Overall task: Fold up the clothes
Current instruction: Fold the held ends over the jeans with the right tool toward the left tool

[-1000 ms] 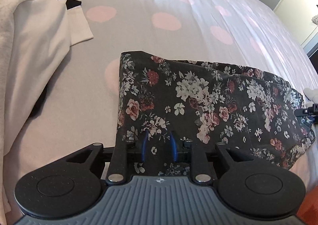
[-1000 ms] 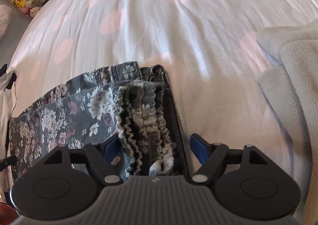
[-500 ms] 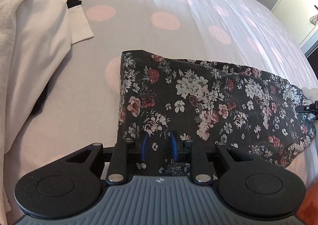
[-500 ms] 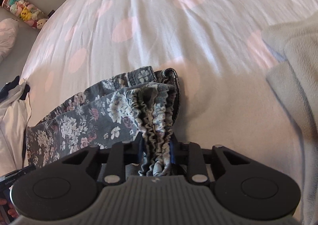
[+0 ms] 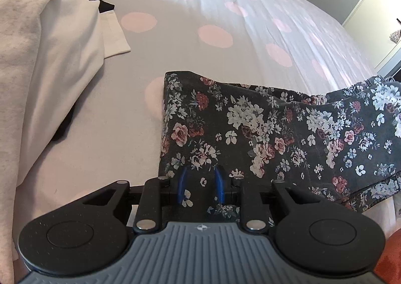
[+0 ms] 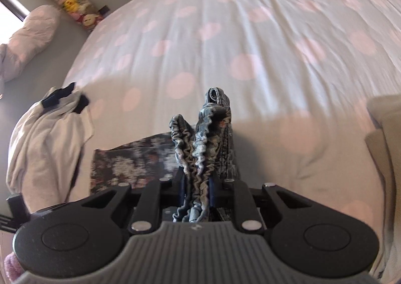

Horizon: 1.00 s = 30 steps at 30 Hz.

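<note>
A dark floral garment (image 5: 263, 128) lies across the pink-dotted bed cover (image 5: 213, 8). My left gripper (image 5: 199, 171) is at its near left hem, and the blue pads pinch the fabric that runs between them. In the right wrist view my right gripper (image 6: 198, 183) has its jaws still closing on the gathered elastic waistband (image 6: 200, 143). That bunch is lifted off the bed and stands up between the pads. The rest of the garment (image 6: 130, 166) trails down to the left. In the left wrist view the far right end rises off the cover.
A pile of cream and white clothes (image 5: 50, 58) lies left of the garment and also shows as the clothes pile (image 6: 47, 138). A pale fleece (image 6: 386, 146) sits at the right. A pillow (image 6: 27, 35) and a row of plush toys (image 6: 65, 0) lie beyond the bed.
My right gripper went from open around the waistband to closed on it, then rose and carried the bunch off the bed. The left gripper kept its place on the hem.
</note>
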Each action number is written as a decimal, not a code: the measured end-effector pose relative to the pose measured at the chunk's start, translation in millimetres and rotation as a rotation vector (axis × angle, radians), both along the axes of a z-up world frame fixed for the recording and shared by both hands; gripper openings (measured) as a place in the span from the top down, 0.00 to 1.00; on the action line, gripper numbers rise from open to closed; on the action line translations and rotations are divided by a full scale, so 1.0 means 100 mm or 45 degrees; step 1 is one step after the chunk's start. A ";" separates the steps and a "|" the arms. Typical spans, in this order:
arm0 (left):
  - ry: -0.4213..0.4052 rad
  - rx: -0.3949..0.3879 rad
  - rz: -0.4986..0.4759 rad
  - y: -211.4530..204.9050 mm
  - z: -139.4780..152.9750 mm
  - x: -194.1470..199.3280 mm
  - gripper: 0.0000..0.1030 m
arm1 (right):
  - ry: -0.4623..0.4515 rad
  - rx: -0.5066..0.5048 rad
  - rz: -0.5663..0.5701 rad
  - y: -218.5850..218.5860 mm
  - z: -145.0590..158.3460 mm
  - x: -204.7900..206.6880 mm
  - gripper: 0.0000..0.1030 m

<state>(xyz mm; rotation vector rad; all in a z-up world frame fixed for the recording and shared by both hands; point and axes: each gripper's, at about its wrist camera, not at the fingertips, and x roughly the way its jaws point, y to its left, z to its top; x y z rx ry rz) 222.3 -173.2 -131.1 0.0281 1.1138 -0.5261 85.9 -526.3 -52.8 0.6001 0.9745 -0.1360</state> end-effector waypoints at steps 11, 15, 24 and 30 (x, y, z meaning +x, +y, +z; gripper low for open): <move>0.009 -0.111 0.086 0.30 0.08 0.03 0.58 | -0.053 0.077 0.211 1.15 0.09 0.62 0.81; 0.015 -0.140 0.103 0.36 0.08 0.05 0.62 | -0.079 0.126 0.274 1.59 -0.09 0.88 0.81; 0.011 -0.120 0.168 0.45 0.06 0.09 0.64 | -0.014 -0.209 0.455 2.45 -0.61 1.20 0.82; 0.015 -0.111 0.210 0.50 0.01 0.14 0.66 | 0.032 -0.193 0.446 2.49 -1.02 1.25 0.81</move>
